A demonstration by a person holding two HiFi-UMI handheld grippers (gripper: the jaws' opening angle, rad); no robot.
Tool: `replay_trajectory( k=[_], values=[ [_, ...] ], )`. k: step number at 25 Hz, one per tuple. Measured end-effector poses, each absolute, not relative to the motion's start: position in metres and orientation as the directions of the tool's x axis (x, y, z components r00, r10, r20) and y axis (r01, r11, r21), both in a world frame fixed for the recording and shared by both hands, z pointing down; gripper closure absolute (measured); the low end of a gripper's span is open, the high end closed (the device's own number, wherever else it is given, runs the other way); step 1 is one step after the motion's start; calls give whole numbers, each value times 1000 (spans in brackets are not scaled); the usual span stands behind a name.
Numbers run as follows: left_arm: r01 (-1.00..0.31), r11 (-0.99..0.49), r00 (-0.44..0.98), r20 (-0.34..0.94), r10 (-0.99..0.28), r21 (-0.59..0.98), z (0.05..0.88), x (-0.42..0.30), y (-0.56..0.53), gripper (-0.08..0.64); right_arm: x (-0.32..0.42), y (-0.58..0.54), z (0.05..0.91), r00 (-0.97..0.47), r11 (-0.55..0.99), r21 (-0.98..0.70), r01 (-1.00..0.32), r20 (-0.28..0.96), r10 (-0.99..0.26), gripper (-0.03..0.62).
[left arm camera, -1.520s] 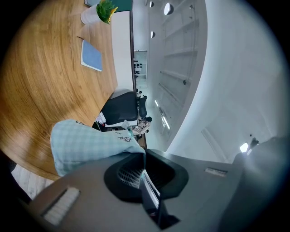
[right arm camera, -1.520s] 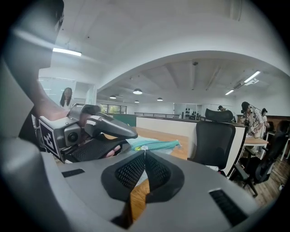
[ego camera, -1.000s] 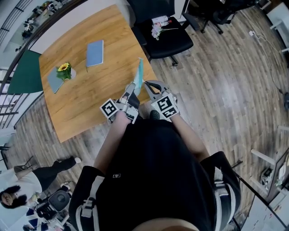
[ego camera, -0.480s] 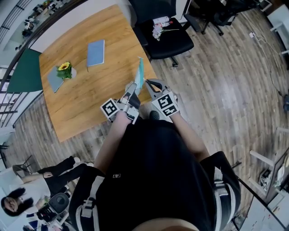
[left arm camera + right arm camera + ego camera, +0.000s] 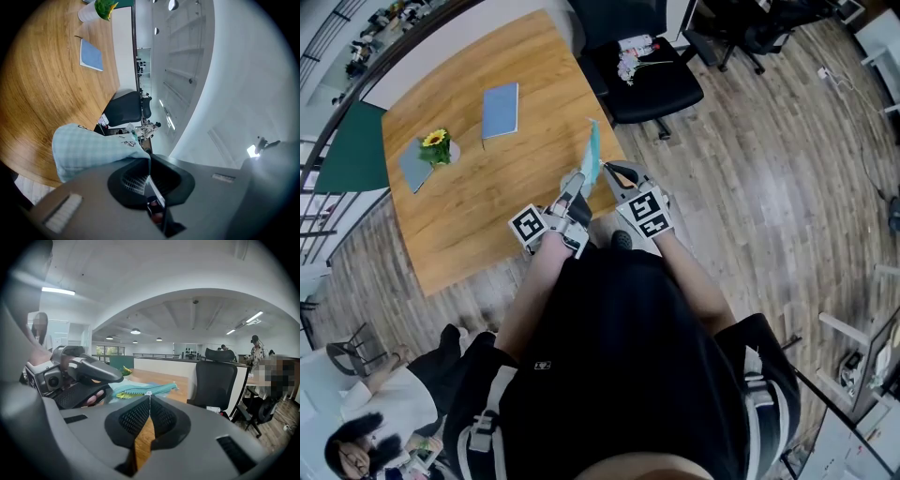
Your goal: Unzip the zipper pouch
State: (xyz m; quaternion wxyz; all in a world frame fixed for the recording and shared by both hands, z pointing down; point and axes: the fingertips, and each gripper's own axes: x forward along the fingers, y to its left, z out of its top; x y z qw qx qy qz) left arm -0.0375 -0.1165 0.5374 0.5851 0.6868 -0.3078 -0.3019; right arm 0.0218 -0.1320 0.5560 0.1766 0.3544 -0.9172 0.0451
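1. Left gripper [image 5: 149, 164]: jaws clenched on a corner of the pouch [image 5: 89, 150]. The pale blue checked cloth ran out from between the pads and bulged to one side, just ahead of the tips.
2. Right gripper [image 5: 149, 397]: jaws closed together, with the small pale zipper pull [image 5: 149, 393] pinched at the very tips.
3. From the right gripper, the zipper [image 5: 140, 388] ran straight ahead and away from the jaws as a teal strip along the top edge of the pouch.
4. The two grippers sat close beside each other, tips converging on the near end of the pouch. The left one lay just to the left of the right one's jaws.
5. From the head view, the pouch stood on edge, reaching forward from both sets of tips over the near corner of the wooden table [image 5: 487, 197]. I could not tell whether it touched the tabletop.
6. Well ahead of the left gripper on the table: a blue notebook [image 5: 498, 110], and beyond it a small pot of yellow flowers [image 5: 436, 145].
7. Ahead and to the right of the right gripper, past the table edge: a black office chair [image 5: 213, 380].
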Motion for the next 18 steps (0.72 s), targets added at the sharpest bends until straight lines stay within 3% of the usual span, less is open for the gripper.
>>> replay_trajectory(
  k=[18],
  values=[
    [-56,-142,627,-76,-776,988,534,-40,-118,555,25,-150,553,-676,723,8,-691,346,-650,588]
  ],
)
